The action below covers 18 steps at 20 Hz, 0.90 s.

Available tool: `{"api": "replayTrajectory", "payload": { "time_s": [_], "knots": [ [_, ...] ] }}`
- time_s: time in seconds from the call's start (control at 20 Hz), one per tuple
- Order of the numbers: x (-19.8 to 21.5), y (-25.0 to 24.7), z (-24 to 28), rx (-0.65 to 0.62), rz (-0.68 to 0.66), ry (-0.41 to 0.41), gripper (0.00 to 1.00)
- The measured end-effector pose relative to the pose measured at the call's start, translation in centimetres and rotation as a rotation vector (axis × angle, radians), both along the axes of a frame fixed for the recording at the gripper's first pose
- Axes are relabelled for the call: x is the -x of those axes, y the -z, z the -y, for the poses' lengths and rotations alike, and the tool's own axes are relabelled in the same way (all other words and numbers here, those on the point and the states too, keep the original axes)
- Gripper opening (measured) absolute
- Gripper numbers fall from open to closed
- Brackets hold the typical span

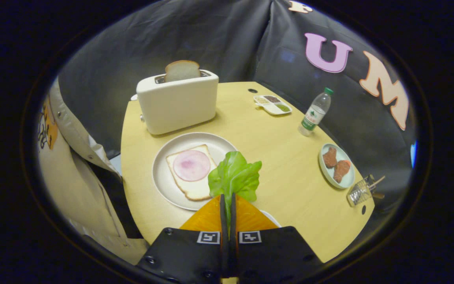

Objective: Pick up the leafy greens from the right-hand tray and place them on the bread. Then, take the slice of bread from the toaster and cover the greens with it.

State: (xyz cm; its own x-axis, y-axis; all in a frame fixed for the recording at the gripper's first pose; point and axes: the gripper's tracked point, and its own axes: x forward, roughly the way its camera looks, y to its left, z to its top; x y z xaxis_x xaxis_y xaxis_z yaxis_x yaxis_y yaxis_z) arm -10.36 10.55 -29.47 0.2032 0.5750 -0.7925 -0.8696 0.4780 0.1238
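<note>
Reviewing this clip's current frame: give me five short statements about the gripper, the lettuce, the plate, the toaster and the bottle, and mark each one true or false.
1. The gripper is shut on the green lettuce leaf. True.
2. The leaf already lies flat on the pink ham slice. False: it is held upright between the fingers, beside the bread slice with ham on the round pale plate.
3. A slice of bread sticks up from the white toaster. True.
4. The clear plastic bottle with the green cap lies on its side. False: it stands upright.
5. The small plate beyond the bottle holds two brown pieces. False: that small round plate sits nearer the fingers than the bottle.
</note>
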Motion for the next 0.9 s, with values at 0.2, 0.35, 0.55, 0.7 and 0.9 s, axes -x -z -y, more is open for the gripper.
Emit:
{"api": "replayTrajectory", "payload": {
  "time_s": [0.2,0.35,0.55,0.7,0.9],
  "knots": [
    [0.6,-0.2,-2.6,-0.018,-0.007,-0.030,0.04],
    [1.1,-0.1,-4.4,-0.030,-0.016,-0.054,0.04],
    [1.9,0.0,-6.7,-0.050,-0.042,-0.087,0.04],
    [2.9,0.1,-8.3,-0.058,-0.062,-0.122,0.04],
    [3.9,0.5,-9.9,-0.063,-0.089,-0.164,0.04]
  ]
}}
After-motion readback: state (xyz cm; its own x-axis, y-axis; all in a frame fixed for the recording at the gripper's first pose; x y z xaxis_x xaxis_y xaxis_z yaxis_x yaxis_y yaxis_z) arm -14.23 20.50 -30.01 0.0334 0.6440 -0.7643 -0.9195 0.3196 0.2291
